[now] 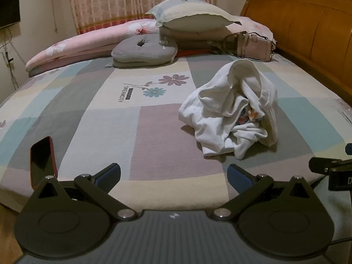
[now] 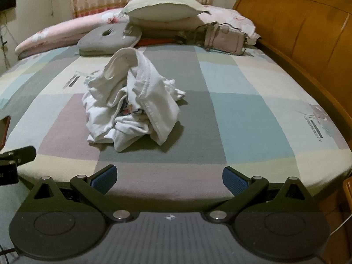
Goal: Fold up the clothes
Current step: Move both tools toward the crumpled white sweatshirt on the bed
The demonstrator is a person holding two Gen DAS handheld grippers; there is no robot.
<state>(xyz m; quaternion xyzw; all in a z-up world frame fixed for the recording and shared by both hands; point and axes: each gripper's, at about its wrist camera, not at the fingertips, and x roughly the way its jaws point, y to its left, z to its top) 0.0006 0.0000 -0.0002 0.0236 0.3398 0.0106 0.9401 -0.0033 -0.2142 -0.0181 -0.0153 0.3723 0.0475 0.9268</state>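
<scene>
A crumpled white garment (image 1: 231, 110) with a bit of colourful print in its folds lies in a heap on the patchwork bedsheet (image 1: 110, 118). The right wrist view shows the same white garment (image 2: 132, 101) left of centre on the bedsheet (image 2: 231, 110). My left gripper (image 1: 173, 176) is open over the bed's near edge, short of the heap and to its left. My right gripper (image 2: 169, 177) is open too, at the near edge with the heap ahead and slightly left. Nothing is between either pair of blue-padded fingers.
A red-cased phone (image 1: 43, 160) lies at the near left edge of the bed. Pillows (image 1: 191, 17), a grey cushion (image 1: 145, 49), a pink quilt (image 1: 88, 41) and a pink handbag (image 1: 253, 45) line the far side. A wooden headboard (image 1: 308, 28) stands on the right.
</scene>
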